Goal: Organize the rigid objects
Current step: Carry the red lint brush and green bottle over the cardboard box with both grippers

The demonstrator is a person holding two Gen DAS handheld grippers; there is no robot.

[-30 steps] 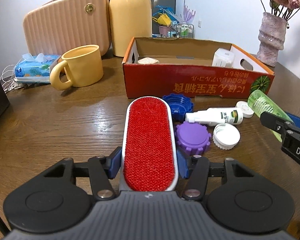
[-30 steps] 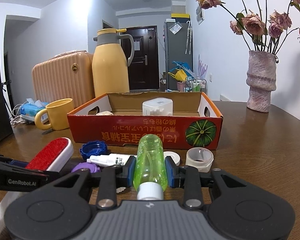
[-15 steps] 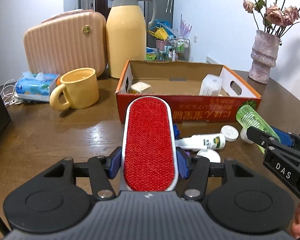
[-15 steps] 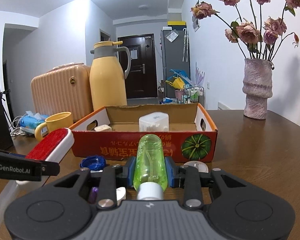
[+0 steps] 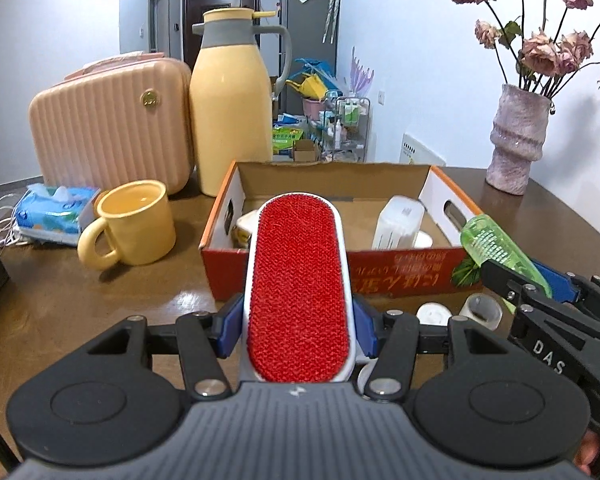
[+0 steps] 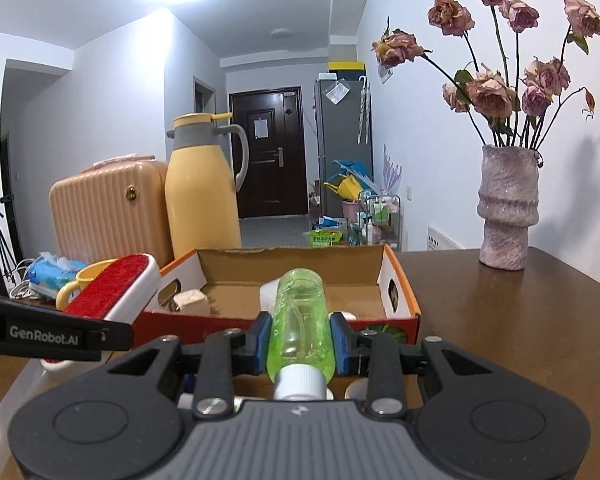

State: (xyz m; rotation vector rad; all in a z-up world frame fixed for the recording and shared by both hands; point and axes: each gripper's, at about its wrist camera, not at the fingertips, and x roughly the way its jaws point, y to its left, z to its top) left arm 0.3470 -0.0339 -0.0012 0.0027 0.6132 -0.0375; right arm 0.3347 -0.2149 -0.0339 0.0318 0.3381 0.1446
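Both grippers are loaded — left gripper (image 5: 298, 330) clamps the brush (image 5: 298, 284), right gripper (image 6: 300, 342) the bottle (image 6: 300, 320) — and could collide over the box (image 5: 404, 266).

Around the one cardboard box (image 5: 400, 268): one lint brush (image 5: 298, 292) and one green bottle (image 6: 300, 320) are held in front of it. Inside it sit one white container (image 5: 398, 222) and one small pale block (image 6: 191, 301). Left of it stand one mug (image 5: 134, 229), one jug (image 5: 230, 104), one case (image 5: 108, 120) and one tissue pack (image 5: 54, 214). Right of it stands one vase (image 5: 516, 138). Two white caps (image 5: 432, 314) lie before it.
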